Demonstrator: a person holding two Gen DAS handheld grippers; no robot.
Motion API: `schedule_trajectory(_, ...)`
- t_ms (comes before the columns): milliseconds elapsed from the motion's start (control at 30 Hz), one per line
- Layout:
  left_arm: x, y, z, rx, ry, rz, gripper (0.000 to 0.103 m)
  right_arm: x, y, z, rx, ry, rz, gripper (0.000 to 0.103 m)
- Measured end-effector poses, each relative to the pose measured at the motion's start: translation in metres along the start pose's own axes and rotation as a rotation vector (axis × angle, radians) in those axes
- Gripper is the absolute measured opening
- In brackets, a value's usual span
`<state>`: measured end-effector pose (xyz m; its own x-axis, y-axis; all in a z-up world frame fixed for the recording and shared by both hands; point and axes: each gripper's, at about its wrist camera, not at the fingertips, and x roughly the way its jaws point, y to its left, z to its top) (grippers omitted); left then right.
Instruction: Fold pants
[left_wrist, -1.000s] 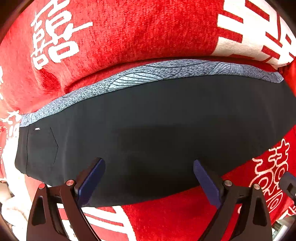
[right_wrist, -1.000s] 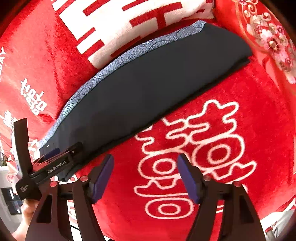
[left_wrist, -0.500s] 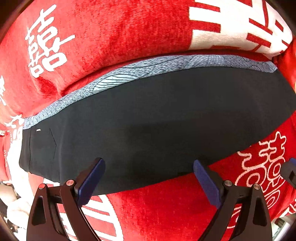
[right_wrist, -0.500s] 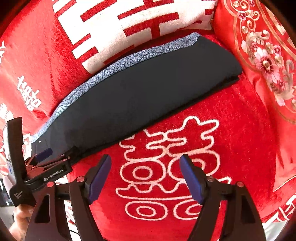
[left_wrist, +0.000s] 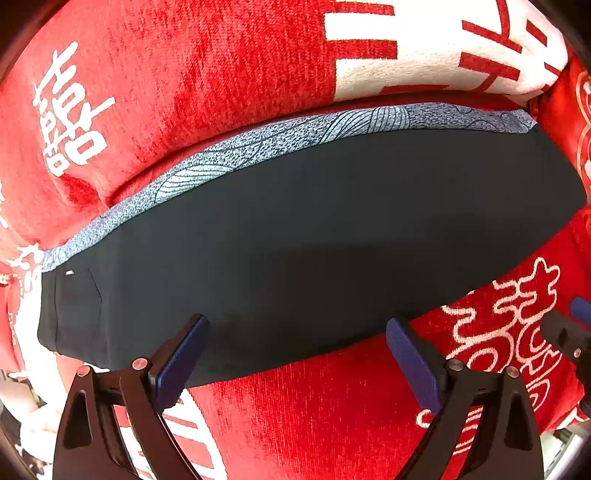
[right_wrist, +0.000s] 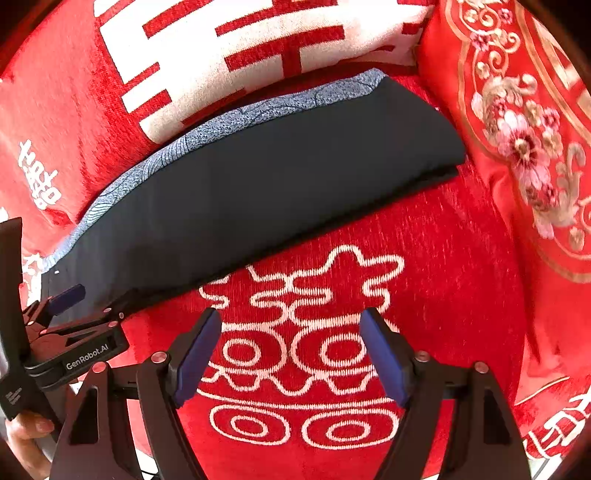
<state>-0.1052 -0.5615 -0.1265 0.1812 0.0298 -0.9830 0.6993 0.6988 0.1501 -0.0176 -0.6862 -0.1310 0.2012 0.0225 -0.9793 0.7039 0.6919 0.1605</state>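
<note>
Pants (left_wrist: 314, 236): dark, soft knit w/ a grey patterned side stripe (left_wrist: 280, 142), already doubled lengthwise into a long flat band. Likely light and limp, no stiffness, so they'd sag if lifted from one point; the smooth fabric may slide on itself, while the plush red cover (left_wrist: 332, 417) under them looks grippy. Not fragile. Best hold, I'd say: pinch all layers at an end, e.g. the waist end w/ the pocket (left_wrist: 77, 306) at lower left of left view, or the folded end (right_wrist: 443, 155) at upper right of right view, one pair of tongs per corner.

Left tongs (left_wrist: 295, 354): wide open, nothing held; in the picture the tips overlap the near long edge of the pants, whether touching can't tell. Pants fill the middle of that view, left to right.

Right tongs (right_wrist: 291, 350): also spread wide, empty, over bare red cover w/ white characters. Pants lie above and left of them in frame, running diagonally from lower left to upper right, apart from the tips.
</note>
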Motion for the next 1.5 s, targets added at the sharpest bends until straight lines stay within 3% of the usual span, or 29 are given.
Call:
schedule_trajectory(1000,-0.01,-0.028,0.031,0.022,-0.011,0.0,0.097,0.003,-0.021,0.02,-0.01,0.014,-0.014,0.081)
schedule_trajectory(1167,-0.011,-0.027,0.048,0.022,-0.031,0.006,0.097,-0.005,-0.035,0.028,0.063,-0.037,0.071,0.081)
schedule_trajectory(1200,-0.011,-0.026,0.053,0.02,-0.039,0.008,0.097,-0.008,-0.041,0.032,0.09,-0.056,0.095,0.076)
schedule_trajectory(1233,-0.011,-0.025,0.057,0.017,-0.046,0.011,0.097,-0.009,-0.043,0.034,0.1,-0.068,0.106,0.057)
schedule_trajectory(1300,-0.009,-0.022,0.071,0.002,-0.072,0.02,0.097,-0.01,-0.046,0.047,0.103,-0.092,0.113,0.041)
schedule_trajectory(1500,0.01,-0.003,0.107,-0.084,-0.086,0.055,0.097,0.011,-0.034,0.105,0.019,-0.135,0.115,0.041)
